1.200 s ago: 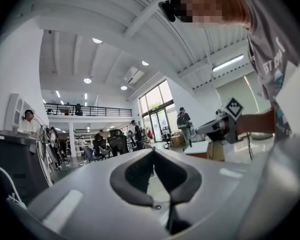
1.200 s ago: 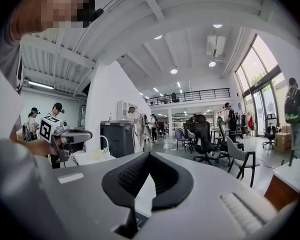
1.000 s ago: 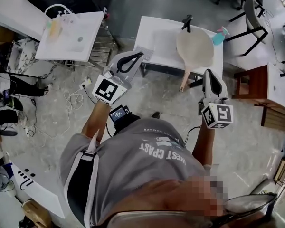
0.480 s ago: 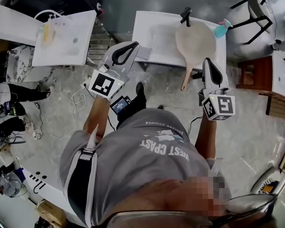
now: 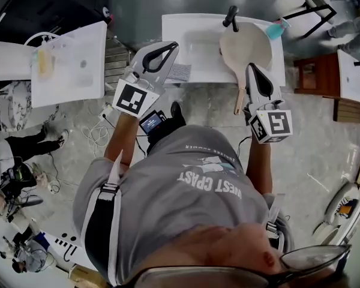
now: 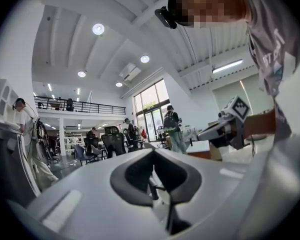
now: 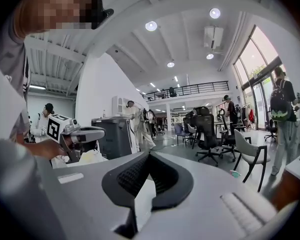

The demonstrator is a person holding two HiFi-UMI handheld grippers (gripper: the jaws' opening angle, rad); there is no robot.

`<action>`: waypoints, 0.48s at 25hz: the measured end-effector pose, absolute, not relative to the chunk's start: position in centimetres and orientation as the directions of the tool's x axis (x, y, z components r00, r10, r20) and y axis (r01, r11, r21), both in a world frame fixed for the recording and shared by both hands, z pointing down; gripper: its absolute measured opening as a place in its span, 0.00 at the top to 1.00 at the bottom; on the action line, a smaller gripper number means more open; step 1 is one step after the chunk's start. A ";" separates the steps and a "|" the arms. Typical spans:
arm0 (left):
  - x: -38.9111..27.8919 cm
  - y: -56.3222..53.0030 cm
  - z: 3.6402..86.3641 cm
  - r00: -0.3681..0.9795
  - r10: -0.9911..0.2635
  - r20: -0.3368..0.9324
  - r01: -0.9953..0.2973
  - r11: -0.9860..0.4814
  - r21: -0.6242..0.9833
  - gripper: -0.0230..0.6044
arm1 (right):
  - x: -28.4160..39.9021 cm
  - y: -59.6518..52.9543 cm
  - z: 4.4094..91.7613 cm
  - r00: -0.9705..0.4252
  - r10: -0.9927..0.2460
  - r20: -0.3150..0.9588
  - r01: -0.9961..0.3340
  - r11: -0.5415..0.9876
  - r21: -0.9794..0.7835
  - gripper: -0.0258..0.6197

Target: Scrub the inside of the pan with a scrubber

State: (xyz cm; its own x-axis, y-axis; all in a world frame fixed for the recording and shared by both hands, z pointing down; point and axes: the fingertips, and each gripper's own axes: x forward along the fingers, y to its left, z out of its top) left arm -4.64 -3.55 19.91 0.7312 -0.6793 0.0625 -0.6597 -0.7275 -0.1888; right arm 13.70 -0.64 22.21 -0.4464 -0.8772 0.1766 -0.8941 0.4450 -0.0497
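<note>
While a round beige pan (image 5: 246,44) is set at the white surface's (image 5: 179,30) right edge, the left hand-held gripper (image 5: 171,45) and right hand-held gripper (image 5: 251,69) (both empty) are clenched.

Beige pan (image 5: 247,45) on white sink (image 5: 195,44)

In front of me the pan (image 5: 247,45) lies on the worktop (image 5: 192,38), a bottle (image 5: 276,29) just right of it.

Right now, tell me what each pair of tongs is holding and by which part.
Nothing. The left tongs and the right tongs are both shut and empty; the pan lies on the white counter.
</note>
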 end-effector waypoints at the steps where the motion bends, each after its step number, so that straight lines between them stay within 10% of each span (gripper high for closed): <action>1: -5.2 -4.1 20.0 0.734 -0.676 0.061 -0.657 -0.730 -0.189 0.96 | 13.0 -1.1 22.3 -0.443 -0.878 0.180 -0.895 0.443 -0.046 0.96; 12: -10.8 -8.7 21.3 0.767 -0.641 0.036 -0.633 -0.764 -0.129 0.96 | 6.7 -5.4 23.1 -0.427 -0.875 0.228 -0.900 0.436 -0.013 0.96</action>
